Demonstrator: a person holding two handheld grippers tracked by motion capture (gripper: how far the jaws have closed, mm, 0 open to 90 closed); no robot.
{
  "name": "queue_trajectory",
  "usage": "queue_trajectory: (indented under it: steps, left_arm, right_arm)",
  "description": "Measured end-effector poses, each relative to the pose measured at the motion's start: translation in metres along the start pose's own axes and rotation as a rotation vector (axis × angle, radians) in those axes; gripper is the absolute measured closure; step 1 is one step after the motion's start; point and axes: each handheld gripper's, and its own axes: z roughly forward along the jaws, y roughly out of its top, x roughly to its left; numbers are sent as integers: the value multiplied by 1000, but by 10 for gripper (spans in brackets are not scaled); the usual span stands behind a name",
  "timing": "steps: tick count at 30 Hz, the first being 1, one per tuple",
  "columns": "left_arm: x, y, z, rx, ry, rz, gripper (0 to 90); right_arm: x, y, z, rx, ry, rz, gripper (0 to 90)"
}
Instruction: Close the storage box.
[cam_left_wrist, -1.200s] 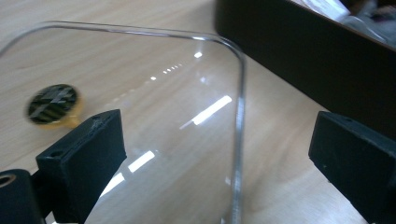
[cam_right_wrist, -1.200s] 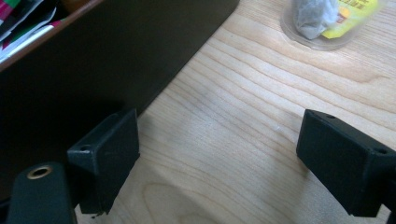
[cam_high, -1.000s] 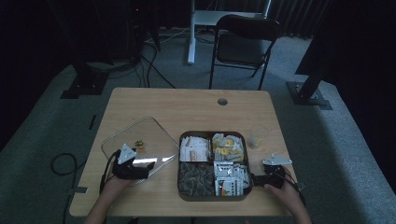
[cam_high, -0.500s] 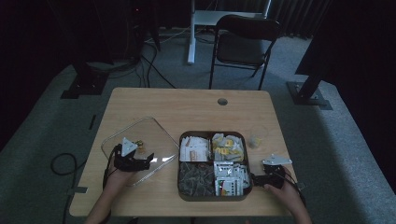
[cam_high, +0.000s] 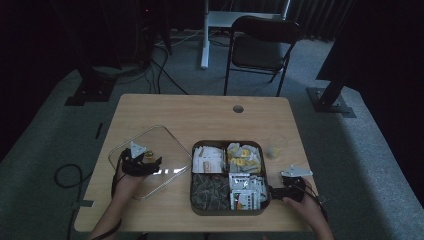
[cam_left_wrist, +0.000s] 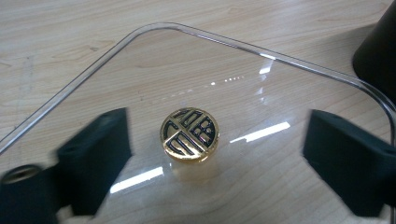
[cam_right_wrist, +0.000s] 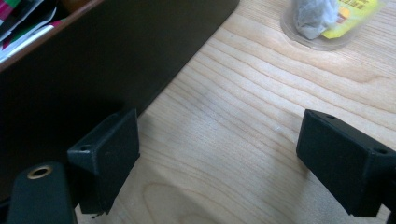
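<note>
The clear lid (cam_high: 150, 160) lay flat on the worktop (cam_high: 200, 112), its gold knob (cam_left_wrist: 189, 135) pointing straight up. The left gripper (cam_left_wrist: 215, 154) had its jaws closing around the knob without touching it. The right gripper (cam_right_wrist: 219, 163) stood with jaws apart beside the box (cam_high: 227, 177).

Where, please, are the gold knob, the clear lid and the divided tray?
gold knob (cam_left_wrist: 189, 133): left gripper view, patterned top face.
clear lid (cam_high: 170, 137): high view, far right rim.
divided tray (cam_high: 191, 196): high view, left wall.

Clear gap around lid knob (cam_left_wrist: 189, 133)

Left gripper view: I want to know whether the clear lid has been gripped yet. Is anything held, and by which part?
Nothing yet. The left gripper has been closing around the lid's gold knob, but its pads stand clear of it.
</note>
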Motion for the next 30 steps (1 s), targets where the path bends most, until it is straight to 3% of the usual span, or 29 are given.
queue_trajectory:
  steps: [6,14,25,28,29,30]
  left_arm:
    - [3,1,8,29,36,-4,153]
    - [1,0,12,33,29,25,362]
    - [4,-1,21,57,33,-43,456]
    - [5,-1,21,60,45,-45,519]
    - [6,-1,21,53,55,-67,519]
    - [7,-1,21,55,48,-79,575]
  right_arm:
    - [0,0,0,0,0,0,126]
    - [0,0,0,-1,0,0,127]
    - [0,0,0,-1,0,-1,127]
    - [0,0,0,-1,1,0,131]
    - [0,0,0,-2,0,-1,132]
    - [0,0,0,-2,0,-1,132]
